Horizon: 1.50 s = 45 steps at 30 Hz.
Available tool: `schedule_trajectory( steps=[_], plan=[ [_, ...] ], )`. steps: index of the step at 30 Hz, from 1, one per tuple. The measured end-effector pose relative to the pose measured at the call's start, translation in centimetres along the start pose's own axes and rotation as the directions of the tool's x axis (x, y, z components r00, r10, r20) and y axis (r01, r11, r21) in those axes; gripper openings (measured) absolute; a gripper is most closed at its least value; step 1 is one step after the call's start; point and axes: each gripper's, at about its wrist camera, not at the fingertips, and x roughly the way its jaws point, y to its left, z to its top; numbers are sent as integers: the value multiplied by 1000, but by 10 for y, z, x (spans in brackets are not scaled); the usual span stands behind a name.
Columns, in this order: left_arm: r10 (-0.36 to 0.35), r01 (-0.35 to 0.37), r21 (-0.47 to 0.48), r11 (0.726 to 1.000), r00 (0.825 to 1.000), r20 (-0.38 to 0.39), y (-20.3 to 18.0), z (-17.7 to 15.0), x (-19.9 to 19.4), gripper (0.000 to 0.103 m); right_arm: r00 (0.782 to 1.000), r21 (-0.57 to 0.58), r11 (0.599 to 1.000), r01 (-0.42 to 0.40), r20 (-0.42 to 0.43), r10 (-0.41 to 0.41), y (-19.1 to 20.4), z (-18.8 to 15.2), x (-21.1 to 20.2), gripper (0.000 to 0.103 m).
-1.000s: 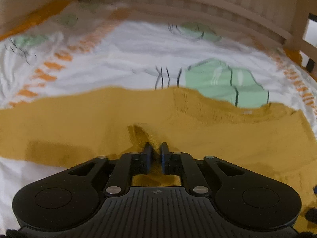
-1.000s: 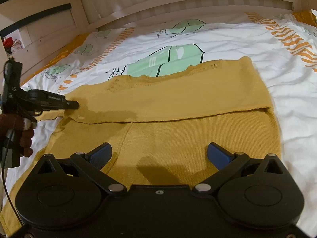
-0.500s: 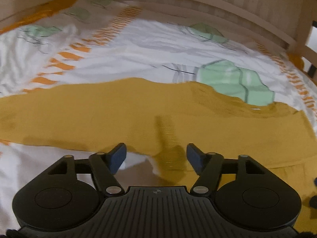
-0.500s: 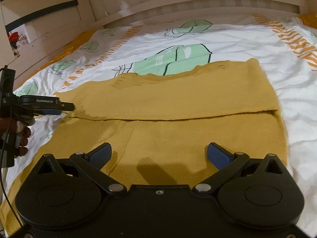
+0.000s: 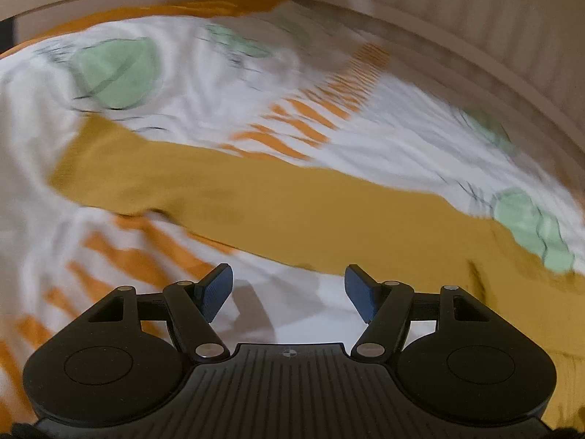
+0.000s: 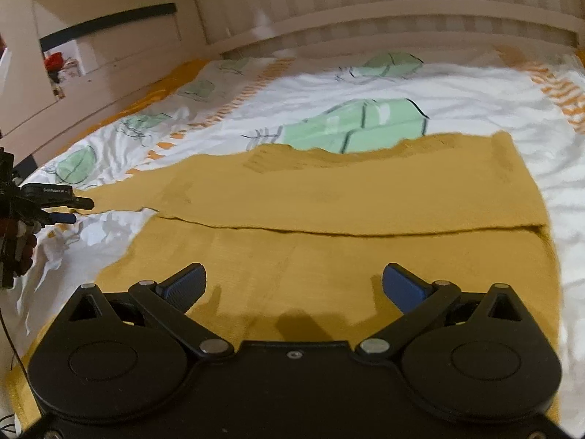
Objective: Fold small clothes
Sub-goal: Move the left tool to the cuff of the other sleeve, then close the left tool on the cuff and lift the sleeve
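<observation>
left wrist view: left hand-held gripper [image 5: 289, 292] has its jaws apart with nothing between them, over bare bedsheet [image 5: 219, 84] just short of the mustard sweater [image 5: 292, 205]. its sleeve runs out left of the sweater body to a cuff end. frame is motion-blurred, so the edges are unclear.

right wrist view: right hand-held gripper [image 6: 294, 287] is spread wide and empty, low over the sweater's near half. the sweater lies flat on the bed, far half already folded over toward the near half. the left hand-held gripper sits at the sleeve tip, left of the sweater body.

next, i'd say: pinch the sleeve at the cuff, carry it across onto the body, keep the fold line straight, and hold the body down with the right.
</observation>
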Motion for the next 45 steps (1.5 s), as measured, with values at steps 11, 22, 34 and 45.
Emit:
schedule_trajectory(
  steps=[11,22,34,45],
  plan=[
    [56,-34,-252,967,995,82,91,16,-11,69,998,-101,993,-64,-8,64,56,-10,7,103],
    [70,-36,-338,941,994,89,127,30,20,70,997,-118,990,-71,-45,67,75,-15,19,103],
    [57,-3,-356,935,988,142,130,46,45,54,994,-99,992,-80,-84,72,71,-18,28,103],
    [71,-23,-251,968,980,185,90,69,16,6,995,-57,995,-83,-63,80,50,3,24,103]
  ],
)
